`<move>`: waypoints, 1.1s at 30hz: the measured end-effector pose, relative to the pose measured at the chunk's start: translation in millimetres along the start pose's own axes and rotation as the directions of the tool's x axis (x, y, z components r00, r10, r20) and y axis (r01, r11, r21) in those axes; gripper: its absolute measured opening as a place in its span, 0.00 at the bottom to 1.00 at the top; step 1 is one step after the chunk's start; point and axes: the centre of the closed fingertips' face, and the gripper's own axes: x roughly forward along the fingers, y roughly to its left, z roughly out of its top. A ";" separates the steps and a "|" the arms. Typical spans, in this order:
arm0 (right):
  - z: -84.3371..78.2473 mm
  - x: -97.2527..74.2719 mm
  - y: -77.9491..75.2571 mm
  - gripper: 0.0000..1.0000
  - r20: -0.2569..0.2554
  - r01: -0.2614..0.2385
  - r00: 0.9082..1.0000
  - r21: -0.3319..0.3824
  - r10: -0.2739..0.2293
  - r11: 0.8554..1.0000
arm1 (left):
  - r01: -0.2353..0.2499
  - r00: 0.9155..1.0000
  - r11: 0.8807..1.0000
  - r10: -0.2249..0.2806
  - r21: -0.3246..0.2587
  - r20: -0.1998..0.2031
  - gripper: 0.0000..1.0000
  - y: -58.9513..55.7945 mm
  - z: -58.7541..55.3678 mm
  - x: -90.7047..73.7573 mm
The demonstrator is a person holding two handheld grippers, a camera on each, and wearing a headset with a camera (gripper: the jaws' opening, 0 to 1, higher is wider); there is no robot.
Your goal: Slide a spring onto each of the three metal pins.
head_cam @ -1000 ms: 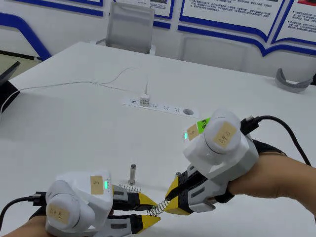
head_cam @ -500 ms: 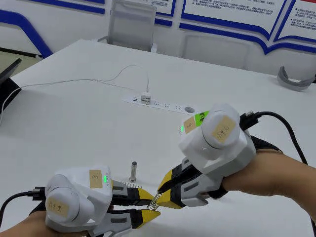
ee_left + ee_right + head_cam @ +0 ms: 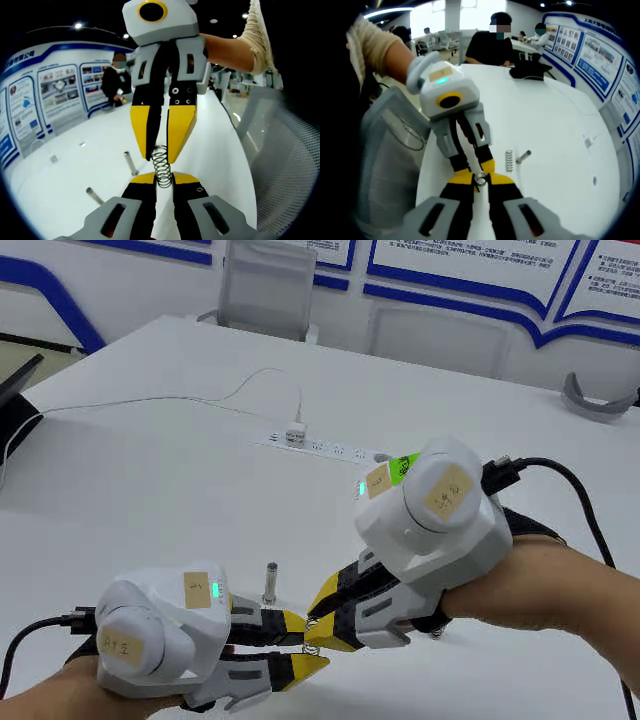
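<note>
Mid-handover of a spring (image 3: 161,167): my left tongs (image 3: 159,179) clamp its near end, my right tongs (image 3: 159,156) seemingly pinch the far end. Next, thread it onto the pin (image 3: 270,583) standing at eleven o'clock.

Two yellow-tipped tools (image 3: 164,177) (image 3: 480,177), two thin coiled steel springs (image 3: 161,167) (image 3: 509,160), two short grey metal pins (image 3: 129,162) (image 3: 92,195), one white power strip (image 3: 315,447) on the bench (image 3: 150,440).

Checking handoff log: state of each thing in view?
Small steel coil spring, gripped at both ends.
Left gripper, tongs shut on that spring.
Right gripper, tongs shut on it too.
Short metal pin, upright, bare.
Loose coil spring, lying beside the pin.
White power strip, charger plugged in.
</note>
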 end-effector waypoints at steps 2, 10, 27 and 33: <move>-0.4 -0.4 -0.3 0.12 0.000 0.001 1.000 0.000 -0.001 1.000 | 0.000 1.000 1.000 0.000 -0.001 0.001 0.11 -0.4 0.6 0.6; -1.0 -1.5 -2.7 0.11 0.001 0.004 1.000 0.001 -0.004 1.000 | 0.000 1.000 1.000 0.000 -0.006 -0.001 0.15 -0.8 -0.2 2.0; -13.1 -22.6 -31.5 0.11 0.001 0.091 0.996 0.047 -0.091 0.995 | -0.074 0.997 0.991 0.075 -0.113 0.005 0.30 18.2 -8.7 -20.5; -17.5 -33.0 -45.7 0.11 0.008 0.134 0.991 0.076 -0.135 0.988 | -0.116 0.993 0.983 0.118 -0.141 0.009 0.33 28.2 -10.9 -31.9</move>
